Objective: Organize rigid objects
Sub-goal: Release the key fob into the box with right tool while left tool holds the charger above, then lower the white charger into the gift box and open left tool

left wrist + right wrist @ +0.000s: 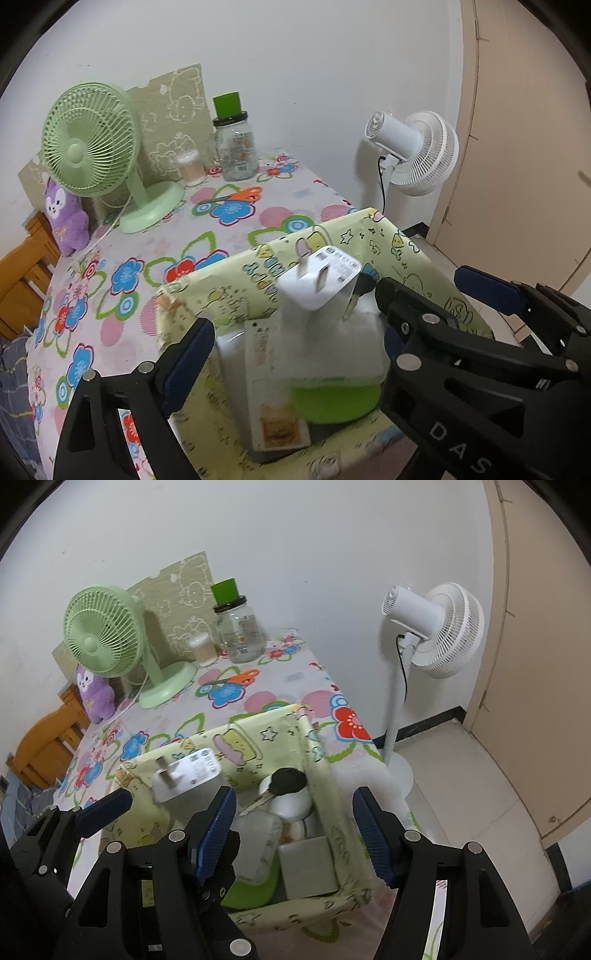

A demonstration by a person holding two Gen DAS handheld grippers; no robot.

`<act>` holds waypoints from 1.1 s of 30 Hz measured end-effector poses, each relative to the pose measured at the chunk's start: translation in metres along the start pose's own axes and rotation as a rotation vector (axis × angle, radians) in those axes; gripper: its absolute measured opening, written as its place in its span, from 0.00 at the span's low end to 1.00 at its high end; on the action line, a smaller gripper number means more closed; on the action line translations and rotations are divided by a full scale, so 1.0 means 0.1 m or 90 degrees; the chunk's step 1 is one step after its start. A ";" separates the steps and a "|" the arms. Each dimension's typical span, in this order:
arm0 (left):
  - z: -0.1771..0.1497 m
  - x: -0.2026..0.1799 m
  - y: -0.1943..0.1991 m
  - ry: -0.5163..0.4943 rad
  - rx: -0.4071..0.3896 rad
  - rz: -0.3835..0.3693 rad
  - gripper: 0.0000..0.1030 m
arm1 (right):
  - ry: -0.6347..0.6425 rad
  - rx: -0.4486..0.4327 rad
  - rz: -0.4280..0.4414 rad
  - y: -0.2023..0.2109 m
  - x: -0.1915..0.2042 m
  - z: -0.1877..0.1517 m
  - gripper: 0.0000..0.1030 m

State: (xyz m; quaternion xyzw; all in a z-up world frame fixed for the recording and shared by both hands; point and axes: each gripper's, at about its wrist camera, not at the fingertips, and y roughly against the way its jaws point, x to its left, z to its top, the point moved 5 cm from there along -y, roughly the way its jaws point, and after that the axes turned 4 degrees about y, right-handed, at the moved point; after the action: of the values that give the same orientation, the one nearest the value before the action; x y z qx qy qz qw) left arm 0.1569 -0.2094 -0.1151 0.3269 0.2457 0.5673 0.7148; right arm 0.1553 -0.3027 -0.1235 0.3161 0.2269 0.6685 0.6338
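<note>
- Both grippers hung over the yellow box [317, 753]: left gripper [291, 354] spread wide around the loose white charger [319, 282]; right gripper [291, 834] half-spread, empty.
- Beyond its rim, tablecloth [155, 229] lay open.

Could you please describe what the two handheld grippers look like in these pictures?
Both the left gripper and the right gripper have black angular frames with silver rivets. Their fingers carry ribbed dark-blue pads. White lettering, partly cut off, marks the left one.
</note>
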 end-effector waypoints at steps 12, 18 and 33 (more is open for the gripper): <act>-0.14 0.37 0.26 0.026 -0.021 0.024 0.94 | 0.042 -0.016 0.011 0.15 0.35 -0.06 0.68; -0.16 0.60 0.26 0.048 -0.017 0.046 0.94 | 0.071 -0.017 0.015 0.06 0.54 -0.01 0.68; -0.12 0.71 0.01 0.059 0.012 0.043 0.94 | 0.096 -0.019 -0.004 -0.23 0.62 0.12 0.51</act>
State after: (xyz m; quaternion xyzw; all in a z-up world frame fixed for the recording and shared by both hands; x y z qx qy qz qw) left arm 0.1640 -0.1380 -0.1208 0.3151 0.2725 0.6036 0.6798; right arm 0.1797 -0.2402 -0.1230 0.2548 0.2650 0.6915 0.6218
